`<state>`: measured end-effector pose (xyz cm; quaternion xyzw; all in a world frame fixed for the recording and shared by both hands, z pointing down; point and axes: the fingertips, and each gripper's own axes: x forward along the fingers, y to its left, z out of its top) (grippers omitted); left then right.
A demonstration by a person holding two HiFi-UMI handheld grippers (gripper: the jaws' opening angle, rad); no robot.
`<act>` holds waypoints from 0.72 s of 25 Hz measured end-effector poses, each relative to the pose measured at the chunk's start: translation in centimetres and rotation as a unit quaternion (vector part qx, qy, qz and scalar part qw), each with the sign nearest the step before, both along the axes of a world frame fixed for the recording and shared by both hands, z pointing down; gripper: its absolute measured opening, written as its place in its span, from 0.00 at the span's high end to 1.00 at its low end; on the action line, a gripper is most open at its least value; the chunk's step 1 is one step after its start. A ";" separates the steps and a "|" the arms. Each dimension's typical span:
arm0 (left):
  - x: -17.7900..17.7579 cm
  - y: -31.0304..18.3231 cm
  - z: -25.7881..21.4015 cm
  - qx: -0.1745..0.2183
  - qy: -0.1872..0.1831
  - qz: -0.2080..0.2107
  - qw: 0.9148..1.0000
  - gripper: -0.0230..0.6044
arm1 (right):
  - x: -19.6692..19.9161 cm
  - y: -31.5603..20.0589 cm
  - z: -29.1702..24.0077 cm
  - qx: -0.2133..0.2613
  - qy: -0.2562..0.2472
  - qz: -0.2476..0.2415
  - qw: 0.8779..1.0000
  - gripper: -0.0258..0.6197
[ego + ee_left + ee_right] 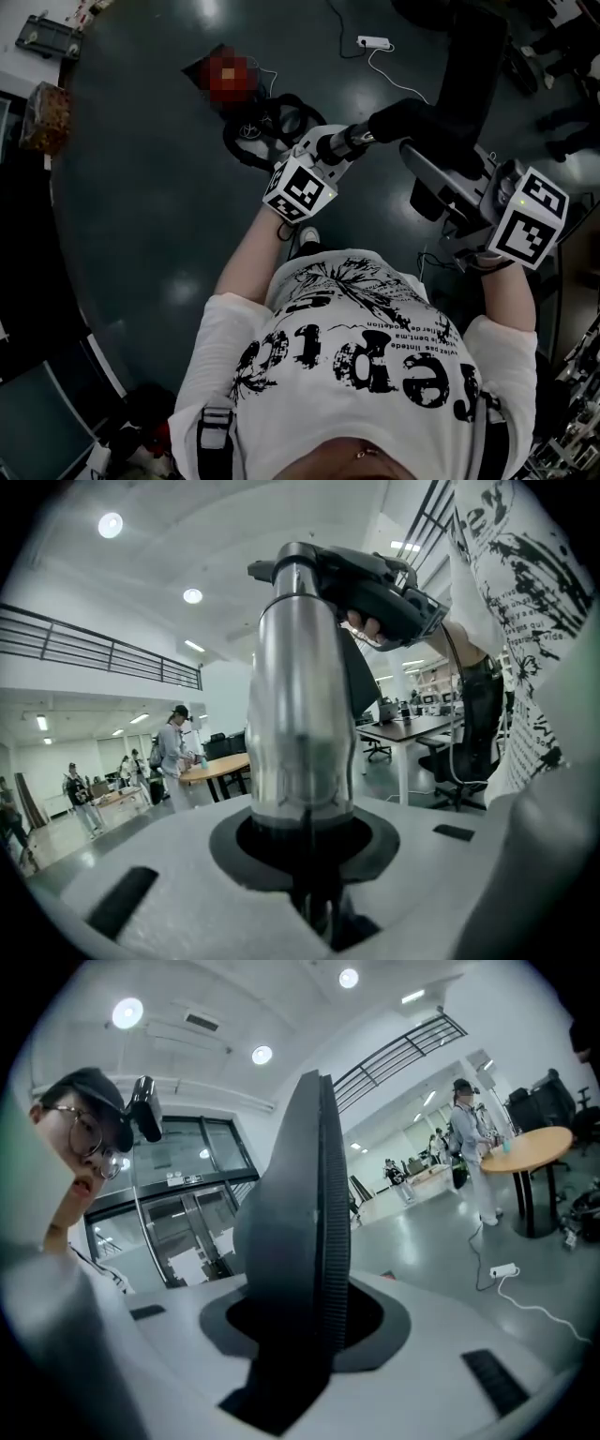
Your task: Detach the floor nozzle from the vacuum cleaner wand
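My left gripper is shut on the silver wand, which rises from between its jaws in the left gripper view. The wand's far end sits in the dark neck of the floor nozzle; no gap shows between them. My right gripper is shut on the nozzle's flat grey body, and its ribbed edge stands between the jaws in the right gripper view. Both marker cubes hang in front of the person's chest, the left gripper's cube left of the right gripper's cube.
Below lies a dark shiny floor. A coil of black hose and cables lies just beyond the left gripper. A white power strip with its cord lies farther off. Office desks and several people stand in the distance.
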<state>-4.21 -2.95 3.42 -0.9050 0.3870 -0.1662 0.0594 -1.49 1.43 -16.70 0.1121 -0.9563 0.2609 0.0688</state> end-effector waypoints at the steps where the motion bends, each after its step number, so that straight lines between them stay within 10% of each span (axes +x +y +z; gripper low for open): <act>1: 0.3 0.0 0.1 -0.003 0.001 0.012 1.000 0.85 | 0.2 0.0 0.0 0.008 0.004 0.005 1.000 0.74; 6: 1.4 0.0 0.9 -0.032 0.011 0.075 0.997 0.85 | 0.9 -1.2 0.7 0.078 0.050 0.020 0.995 0.74; 12: 0.5 0.1 0.2 -0.025 -0.010 0.031 0.999 0.85 | -1.3 0.2 -1.2 0.134 -0.010 -0.050 0.990 0.73; 18: 0.2 -0.1 0.0 -0.034 -0.035 0.007 0.999 0.85 | -2.5 -0.4 -3.3 0.216 0.026 -0.047 0.975 0.36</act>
